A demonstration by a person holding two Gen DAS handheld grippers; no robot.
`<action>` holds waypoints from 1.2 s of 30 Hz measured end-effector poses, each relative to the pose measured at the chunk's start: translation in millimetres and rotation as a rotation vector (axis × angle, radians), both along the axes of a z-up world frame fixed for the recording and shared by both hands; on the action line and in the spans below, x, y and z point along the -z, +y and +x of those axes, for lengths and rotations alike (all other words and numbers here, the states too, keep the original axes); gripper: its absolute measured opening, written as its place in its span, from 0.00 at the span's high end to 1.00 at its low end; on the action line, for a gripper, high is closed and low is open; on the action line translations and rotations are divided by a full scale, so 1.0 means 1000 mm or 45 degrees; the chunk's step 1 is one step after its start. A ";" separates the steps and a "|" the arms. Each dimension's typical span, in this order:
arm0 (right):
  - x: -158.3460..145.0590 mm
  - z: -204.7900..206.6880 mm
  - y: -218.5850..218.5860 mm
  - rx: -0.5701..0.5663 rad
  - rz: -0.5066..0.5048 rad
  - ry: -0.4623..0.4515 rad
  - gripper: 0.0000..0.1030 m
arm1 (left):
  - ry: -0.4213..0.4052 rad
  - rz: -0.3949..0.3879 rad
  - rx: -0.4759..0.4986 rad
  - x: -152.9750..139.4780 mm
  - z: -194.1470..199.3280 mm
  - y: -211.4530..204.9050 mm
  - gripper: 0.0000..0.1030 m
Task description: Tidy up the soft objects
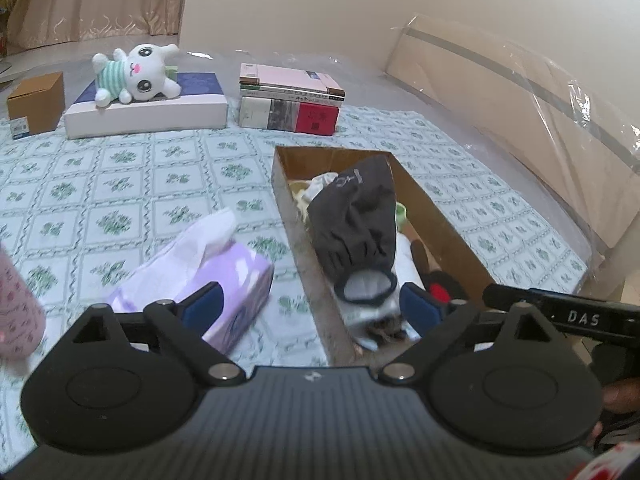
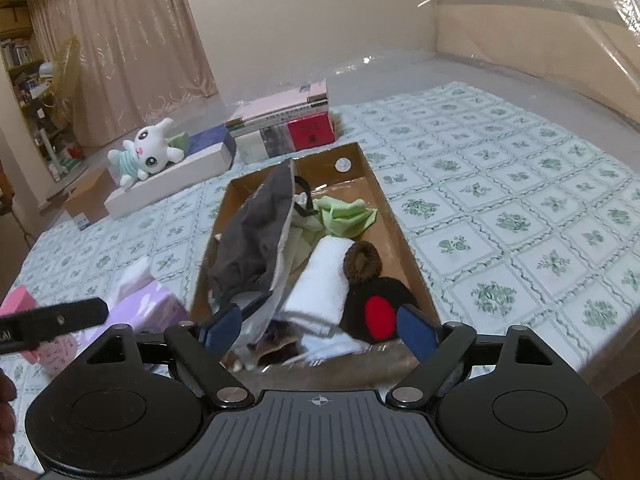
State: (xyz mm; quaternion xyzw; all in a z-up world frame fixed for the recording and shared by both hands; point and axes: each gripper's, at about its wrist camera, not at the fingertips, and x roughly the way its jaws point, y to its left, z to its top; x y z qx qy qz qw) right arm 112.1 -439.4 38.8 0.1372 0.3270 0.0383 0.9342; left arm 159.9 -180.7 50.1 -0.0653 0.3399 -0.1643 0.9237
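- So we've got both grippers parked at the near end of the cardboard box (image 2: 394,216) on the bed, with the soft stuff already piled inside it
- Left gripper (image 1: 310,302) has its blue pads spread wide and nothing between them; the near end of the dark grey garment (image 1: 352,220) sits just ahead of its right pad, but we can't say it's touching
- Right gripper (image 2: 318,326) is spread open too, empty, hanging over the near end of the box above the rolled white towel (image 2: 320,280) and the black plush with the red patch (image 2: 380,312)
- That grey garment is draped up against the box's left wall and looks floppy and light, so we'd guess it'll sag and slide wherever it isn't pinched; the elastic cuff end near the left gripper seems the best spot to grab
- The light green cloth (image 2: 346,216) at the far end is crumpled, thin, probably weighs nothing
- Still outside the box: the white bunny plush (image 1: 134,74) lying on the flat white-and-navy box (image 1: 148,114), well away from us, squishy and easy to pinch by the body
- The purple tissue pack (image 1: 208,280) sits beside the box on the left, next to the stack of books (image 1: 290,106) further back, which we'd leave alone
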 end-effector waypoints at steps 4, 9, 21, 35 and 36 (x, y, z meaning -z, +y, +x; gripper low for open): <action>-0.004 -0.022 0.018 -0.006 -0.029 0.006 0.17 | 0.000 -0.010 -0.027 0.000 -0.023 0.018 0.07; -0.007 -0.047 0.040 0.005 -0.090 0.029 0.17 | -0.014 0.017 -0.074 0.000 -0.053 0.044 0.07; -0.019 -0.092 0.081 -0.057 -0.197 -0.003 0.17 | 0.021 0.076 -0.120 0.005 -0.111 0.078 0.07; -0.015 -0.108 0.112 -0.151 -0.225 0.016 0.17 | 0.030 0.113 -0.171 0.013 -0.131 0.084 0.07; -0.015 -0.108 0.112 -0.150 -0.227 0.015 0.17 | 0.030 0.111 -0.170 0.013 -0.131 0.083 0.07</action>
